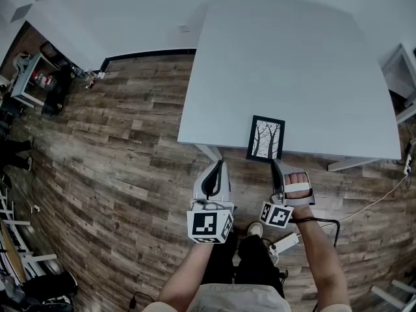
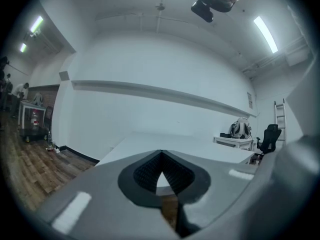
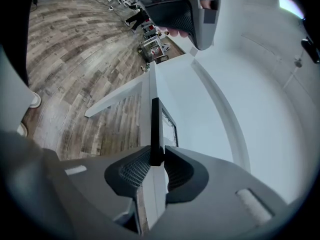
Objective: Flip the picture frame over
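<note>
A black picture frame (image 1: 265,138) with a bare-tree print lies face up at the near edge of the white table (image 1: 292,57). My right gripper (image 1: 278,168) meets its near right corner from below the table edge. In the right gripper view the frame's thin black edge (image 3: 155,129) runs in between the ribbed pads, and my right gripper (image 3: 155,161) is shut on it. My left gripper (image 1: 216,174) hangs left of the frame, in front of the table edge. In the left gripper view my left gripper (image 2: 161,156) is shut with nothing in it, facing the tabletop (image 2: 165,141).
A white table leg (image 1: 211,153) stands just behind the left gripper. Wooden floor spreads to the left, with a cart (image 1: 32,77) far off. A cable and power strip (image 1: 286,242) lie by the person's shoe (image 1: 255,229). Another white table (image 1: 403,70) stands at right.
</note>
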A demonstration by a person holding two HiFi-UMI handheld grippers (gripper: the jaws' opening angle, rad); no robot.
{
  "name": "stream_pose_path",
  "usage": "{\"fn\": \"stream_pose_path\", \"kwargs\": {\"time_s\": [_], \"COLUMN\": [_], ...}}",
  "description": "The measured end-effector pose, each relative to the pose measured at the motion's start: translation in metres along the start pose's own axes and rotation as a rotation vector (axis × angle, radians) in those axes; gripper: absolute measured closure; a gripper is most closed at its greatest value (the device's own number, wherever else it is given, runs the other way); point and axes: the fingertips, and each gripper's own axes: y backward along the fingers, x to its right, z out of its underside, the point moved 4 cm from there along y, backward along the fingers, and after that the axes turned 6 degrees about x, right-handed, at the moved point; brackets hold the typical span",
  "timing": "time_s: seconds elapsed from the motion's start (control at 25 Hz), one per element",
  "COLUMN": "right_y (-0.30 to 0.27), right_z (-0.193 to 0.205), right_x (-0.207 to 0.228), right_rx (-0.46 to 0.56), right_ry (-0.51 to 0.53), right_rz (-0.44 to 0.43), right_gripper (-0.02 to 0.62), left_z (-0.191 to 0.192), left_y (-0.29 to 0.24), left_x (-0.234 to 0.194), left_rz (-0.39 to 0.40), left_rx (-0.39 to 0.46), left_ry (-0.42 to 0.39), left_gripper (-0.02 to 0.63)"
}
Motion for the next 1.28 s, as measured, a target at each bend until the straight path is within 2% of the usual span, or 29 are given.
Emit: {"fn": "stream_pose_path", "kwargs": {"time_s": [0.2,0.92,1.08,1.28], "right_y": [-0.001,0.010,0.022,0.042], "right_z": [0.000,0.007,0.007,0.004], "right_x": [0.001,0.003,0.005,0.022], "right_rx": [0.001,-0.022,-0.025,-0.018], "right_ry": [-0.006,-0.179,-0.275,-0.497], "right_rz": [0.011,-0.018,-0.028,0.007], "right_gripper": [0.492,0.430,0.430,0.431], "left_z": [0.004,-0.003,-0.006,-0.009], "left_y": [0.000,-0.003,-0.003,-0.004], "left_x": [0.002,0.012,0.014,0.016], "left_rz": [0.005,0.019,0.021,0.027], "left_rx": [-0.006,0.005,0.010,0.016], "left_ry": [0.006,-0.003,0.001,-0.004], "left_gripper": [0.604,0.604,0.604,0.604]}}
